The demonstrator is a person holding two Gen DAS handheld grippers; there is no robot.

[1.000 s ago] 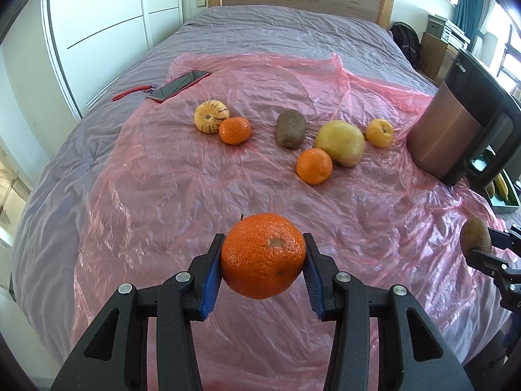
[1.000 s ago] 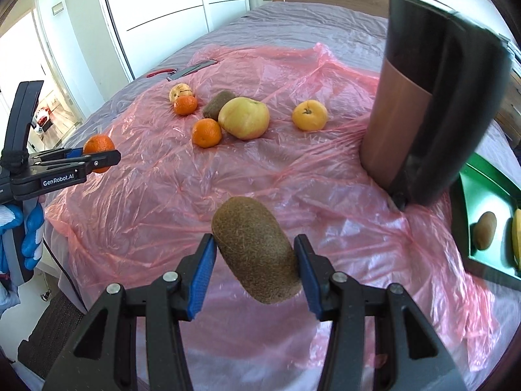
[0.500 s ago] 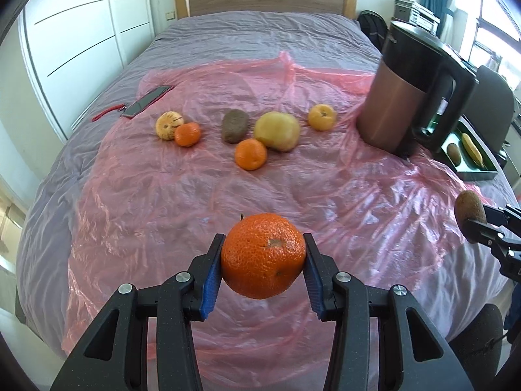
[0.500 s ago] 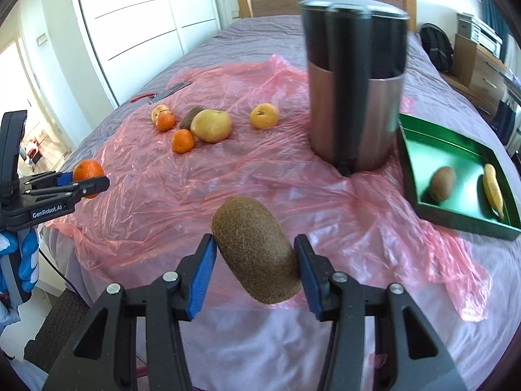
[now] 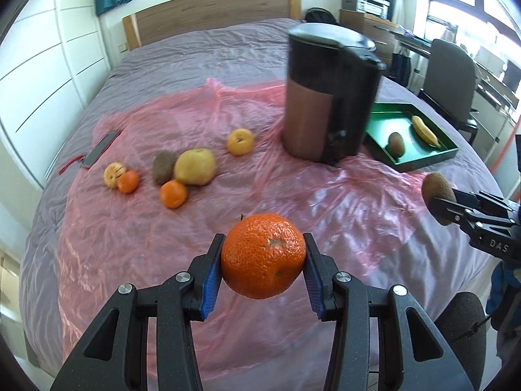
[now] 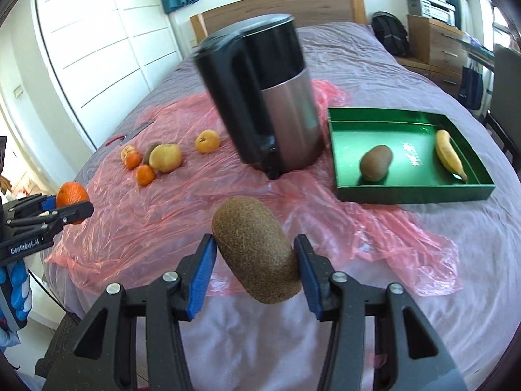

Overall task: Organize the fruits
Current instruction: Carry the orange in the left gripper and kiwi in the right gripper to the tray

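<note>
Both grippers have swung rightward across the bed since a second ago, so the green tray (holding a kiwi and a banana) now sits in full view beyond the dark kettle. Left gripper has its jaws clamped on the mandarin, held above the pink plastic sheet, while the right gripper has its jaws pressed on the held kiwi, near the sheet's front edge. Loose fruit lies clustered on the sheet left of the kettle, well apart from the tray.
</note>
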